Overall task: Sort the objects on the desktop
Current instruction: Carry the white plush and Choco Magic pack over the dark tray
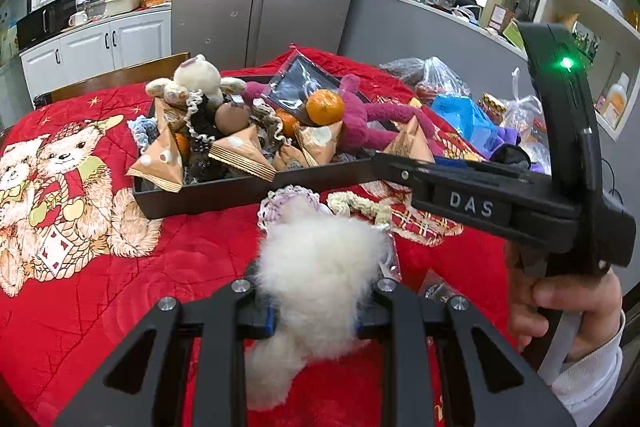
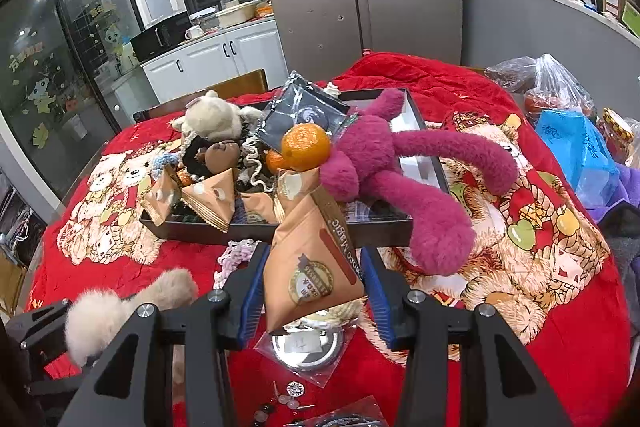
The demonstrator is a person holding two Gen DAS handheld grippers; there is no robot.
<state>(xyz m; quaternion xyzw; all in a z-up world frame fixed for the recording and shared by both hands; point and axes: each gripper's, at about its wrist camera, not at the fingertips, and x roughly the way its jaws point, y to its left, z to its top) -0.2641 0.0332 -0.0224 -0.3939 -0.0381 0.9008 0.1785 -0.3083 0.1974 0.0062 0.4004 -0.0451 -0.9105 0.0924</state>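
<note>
My left gripper is shut on a white fluffy pom-pom, held above the red blanket in front of the black tray; it also shows in the right wrist view. My right gripper is shut on an orange triangular snack packet just in front of the tray. The right gripper body crosses the left wrist view. The tray is piled with similar packets, oranges, a cream teddy, scrunchies and a magenta plush that overhangs its front edge.
A red bear-print blanket covers the table. A lilac crocheted scrunchie and a cream one lie before the tray. A bagged metal disc and small pins lie under my right gripper. Plastic bags crowd the right side.
</note>
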